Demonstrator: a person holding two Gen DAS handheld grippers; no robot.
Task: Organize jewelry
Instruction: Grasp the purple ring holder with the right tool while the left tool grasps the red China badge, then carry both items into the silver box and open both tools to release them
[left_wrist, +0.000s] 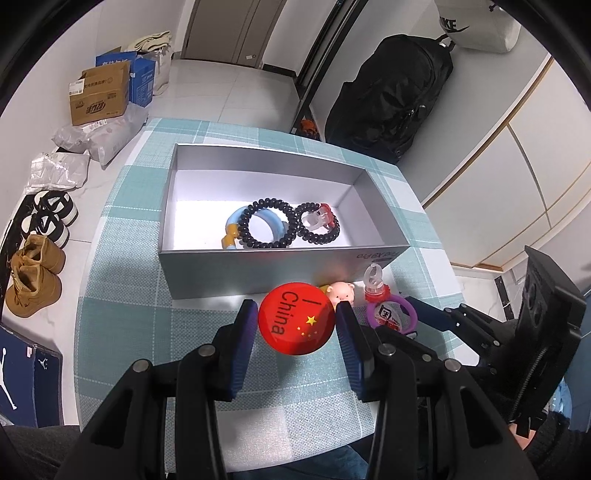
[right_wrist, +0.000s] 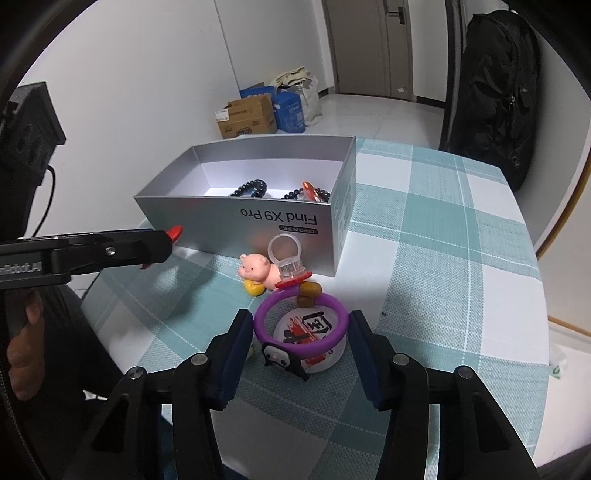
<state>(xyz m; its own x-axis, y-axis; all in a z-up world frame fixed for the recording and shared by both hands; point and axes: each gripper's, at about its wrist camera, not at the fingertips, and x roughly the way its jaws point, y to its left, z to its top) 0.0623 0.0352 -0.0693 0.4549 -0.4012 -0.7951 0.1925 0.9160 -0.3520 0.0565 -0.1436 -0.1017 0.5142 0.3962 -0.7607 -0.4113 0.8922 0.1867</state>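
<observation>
Between right jaws, purple bracelet (right_wrist: 301, 325) untouched

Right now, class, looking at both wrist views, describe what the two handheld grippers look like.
Both are matte black linkage frames with round silver pivot pins. The left gripper and the right gripper each carry two dark blue ribbed pads as jaws. Seen from the right wrist view, the left gripper's side bears partly readable white lettering, and a black cable hangs behind it.
</observation>
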